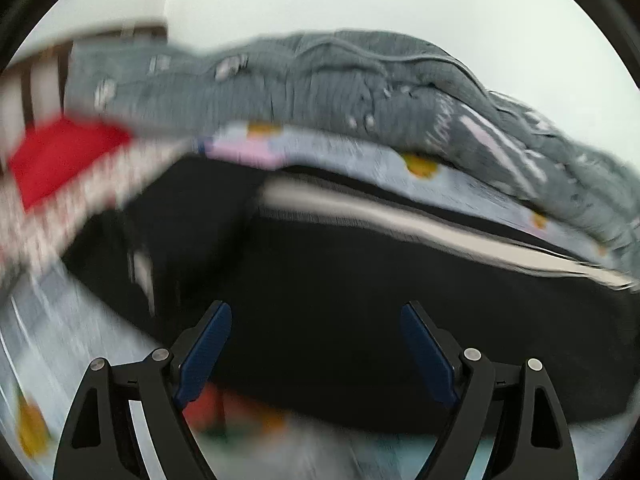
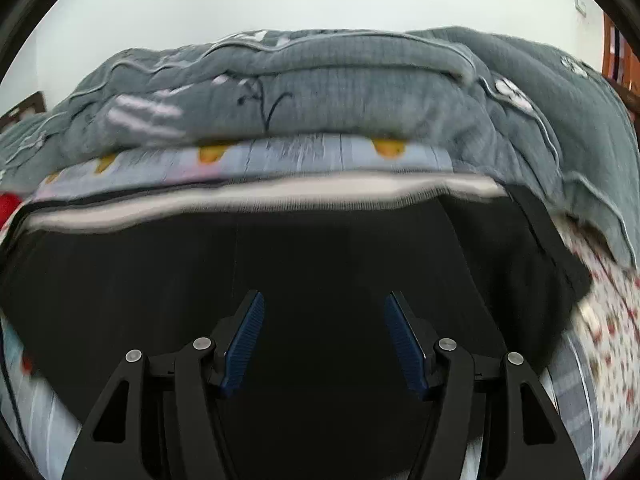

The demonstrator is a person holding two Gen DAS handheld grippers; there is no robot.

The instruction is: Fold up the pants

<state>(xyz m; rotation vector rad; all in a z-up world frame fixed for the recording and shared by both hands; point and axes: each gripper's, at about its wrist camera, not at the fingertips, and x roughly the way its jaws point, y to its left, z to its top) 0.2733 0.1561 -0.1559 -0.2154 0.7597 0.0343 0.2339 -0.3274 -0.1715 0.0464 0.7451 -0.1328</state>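
Beyond left tongs, red cloth, right view lacks, black pants

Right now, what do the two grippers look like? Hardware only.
Both match. The left gripper and right gripper each have matte black angular linkage arms with triangular cutouts and round silver pivot pins. The fingers carry dark blue ribbed pads. No cables, markings or sleeves are visible in either wrist view.
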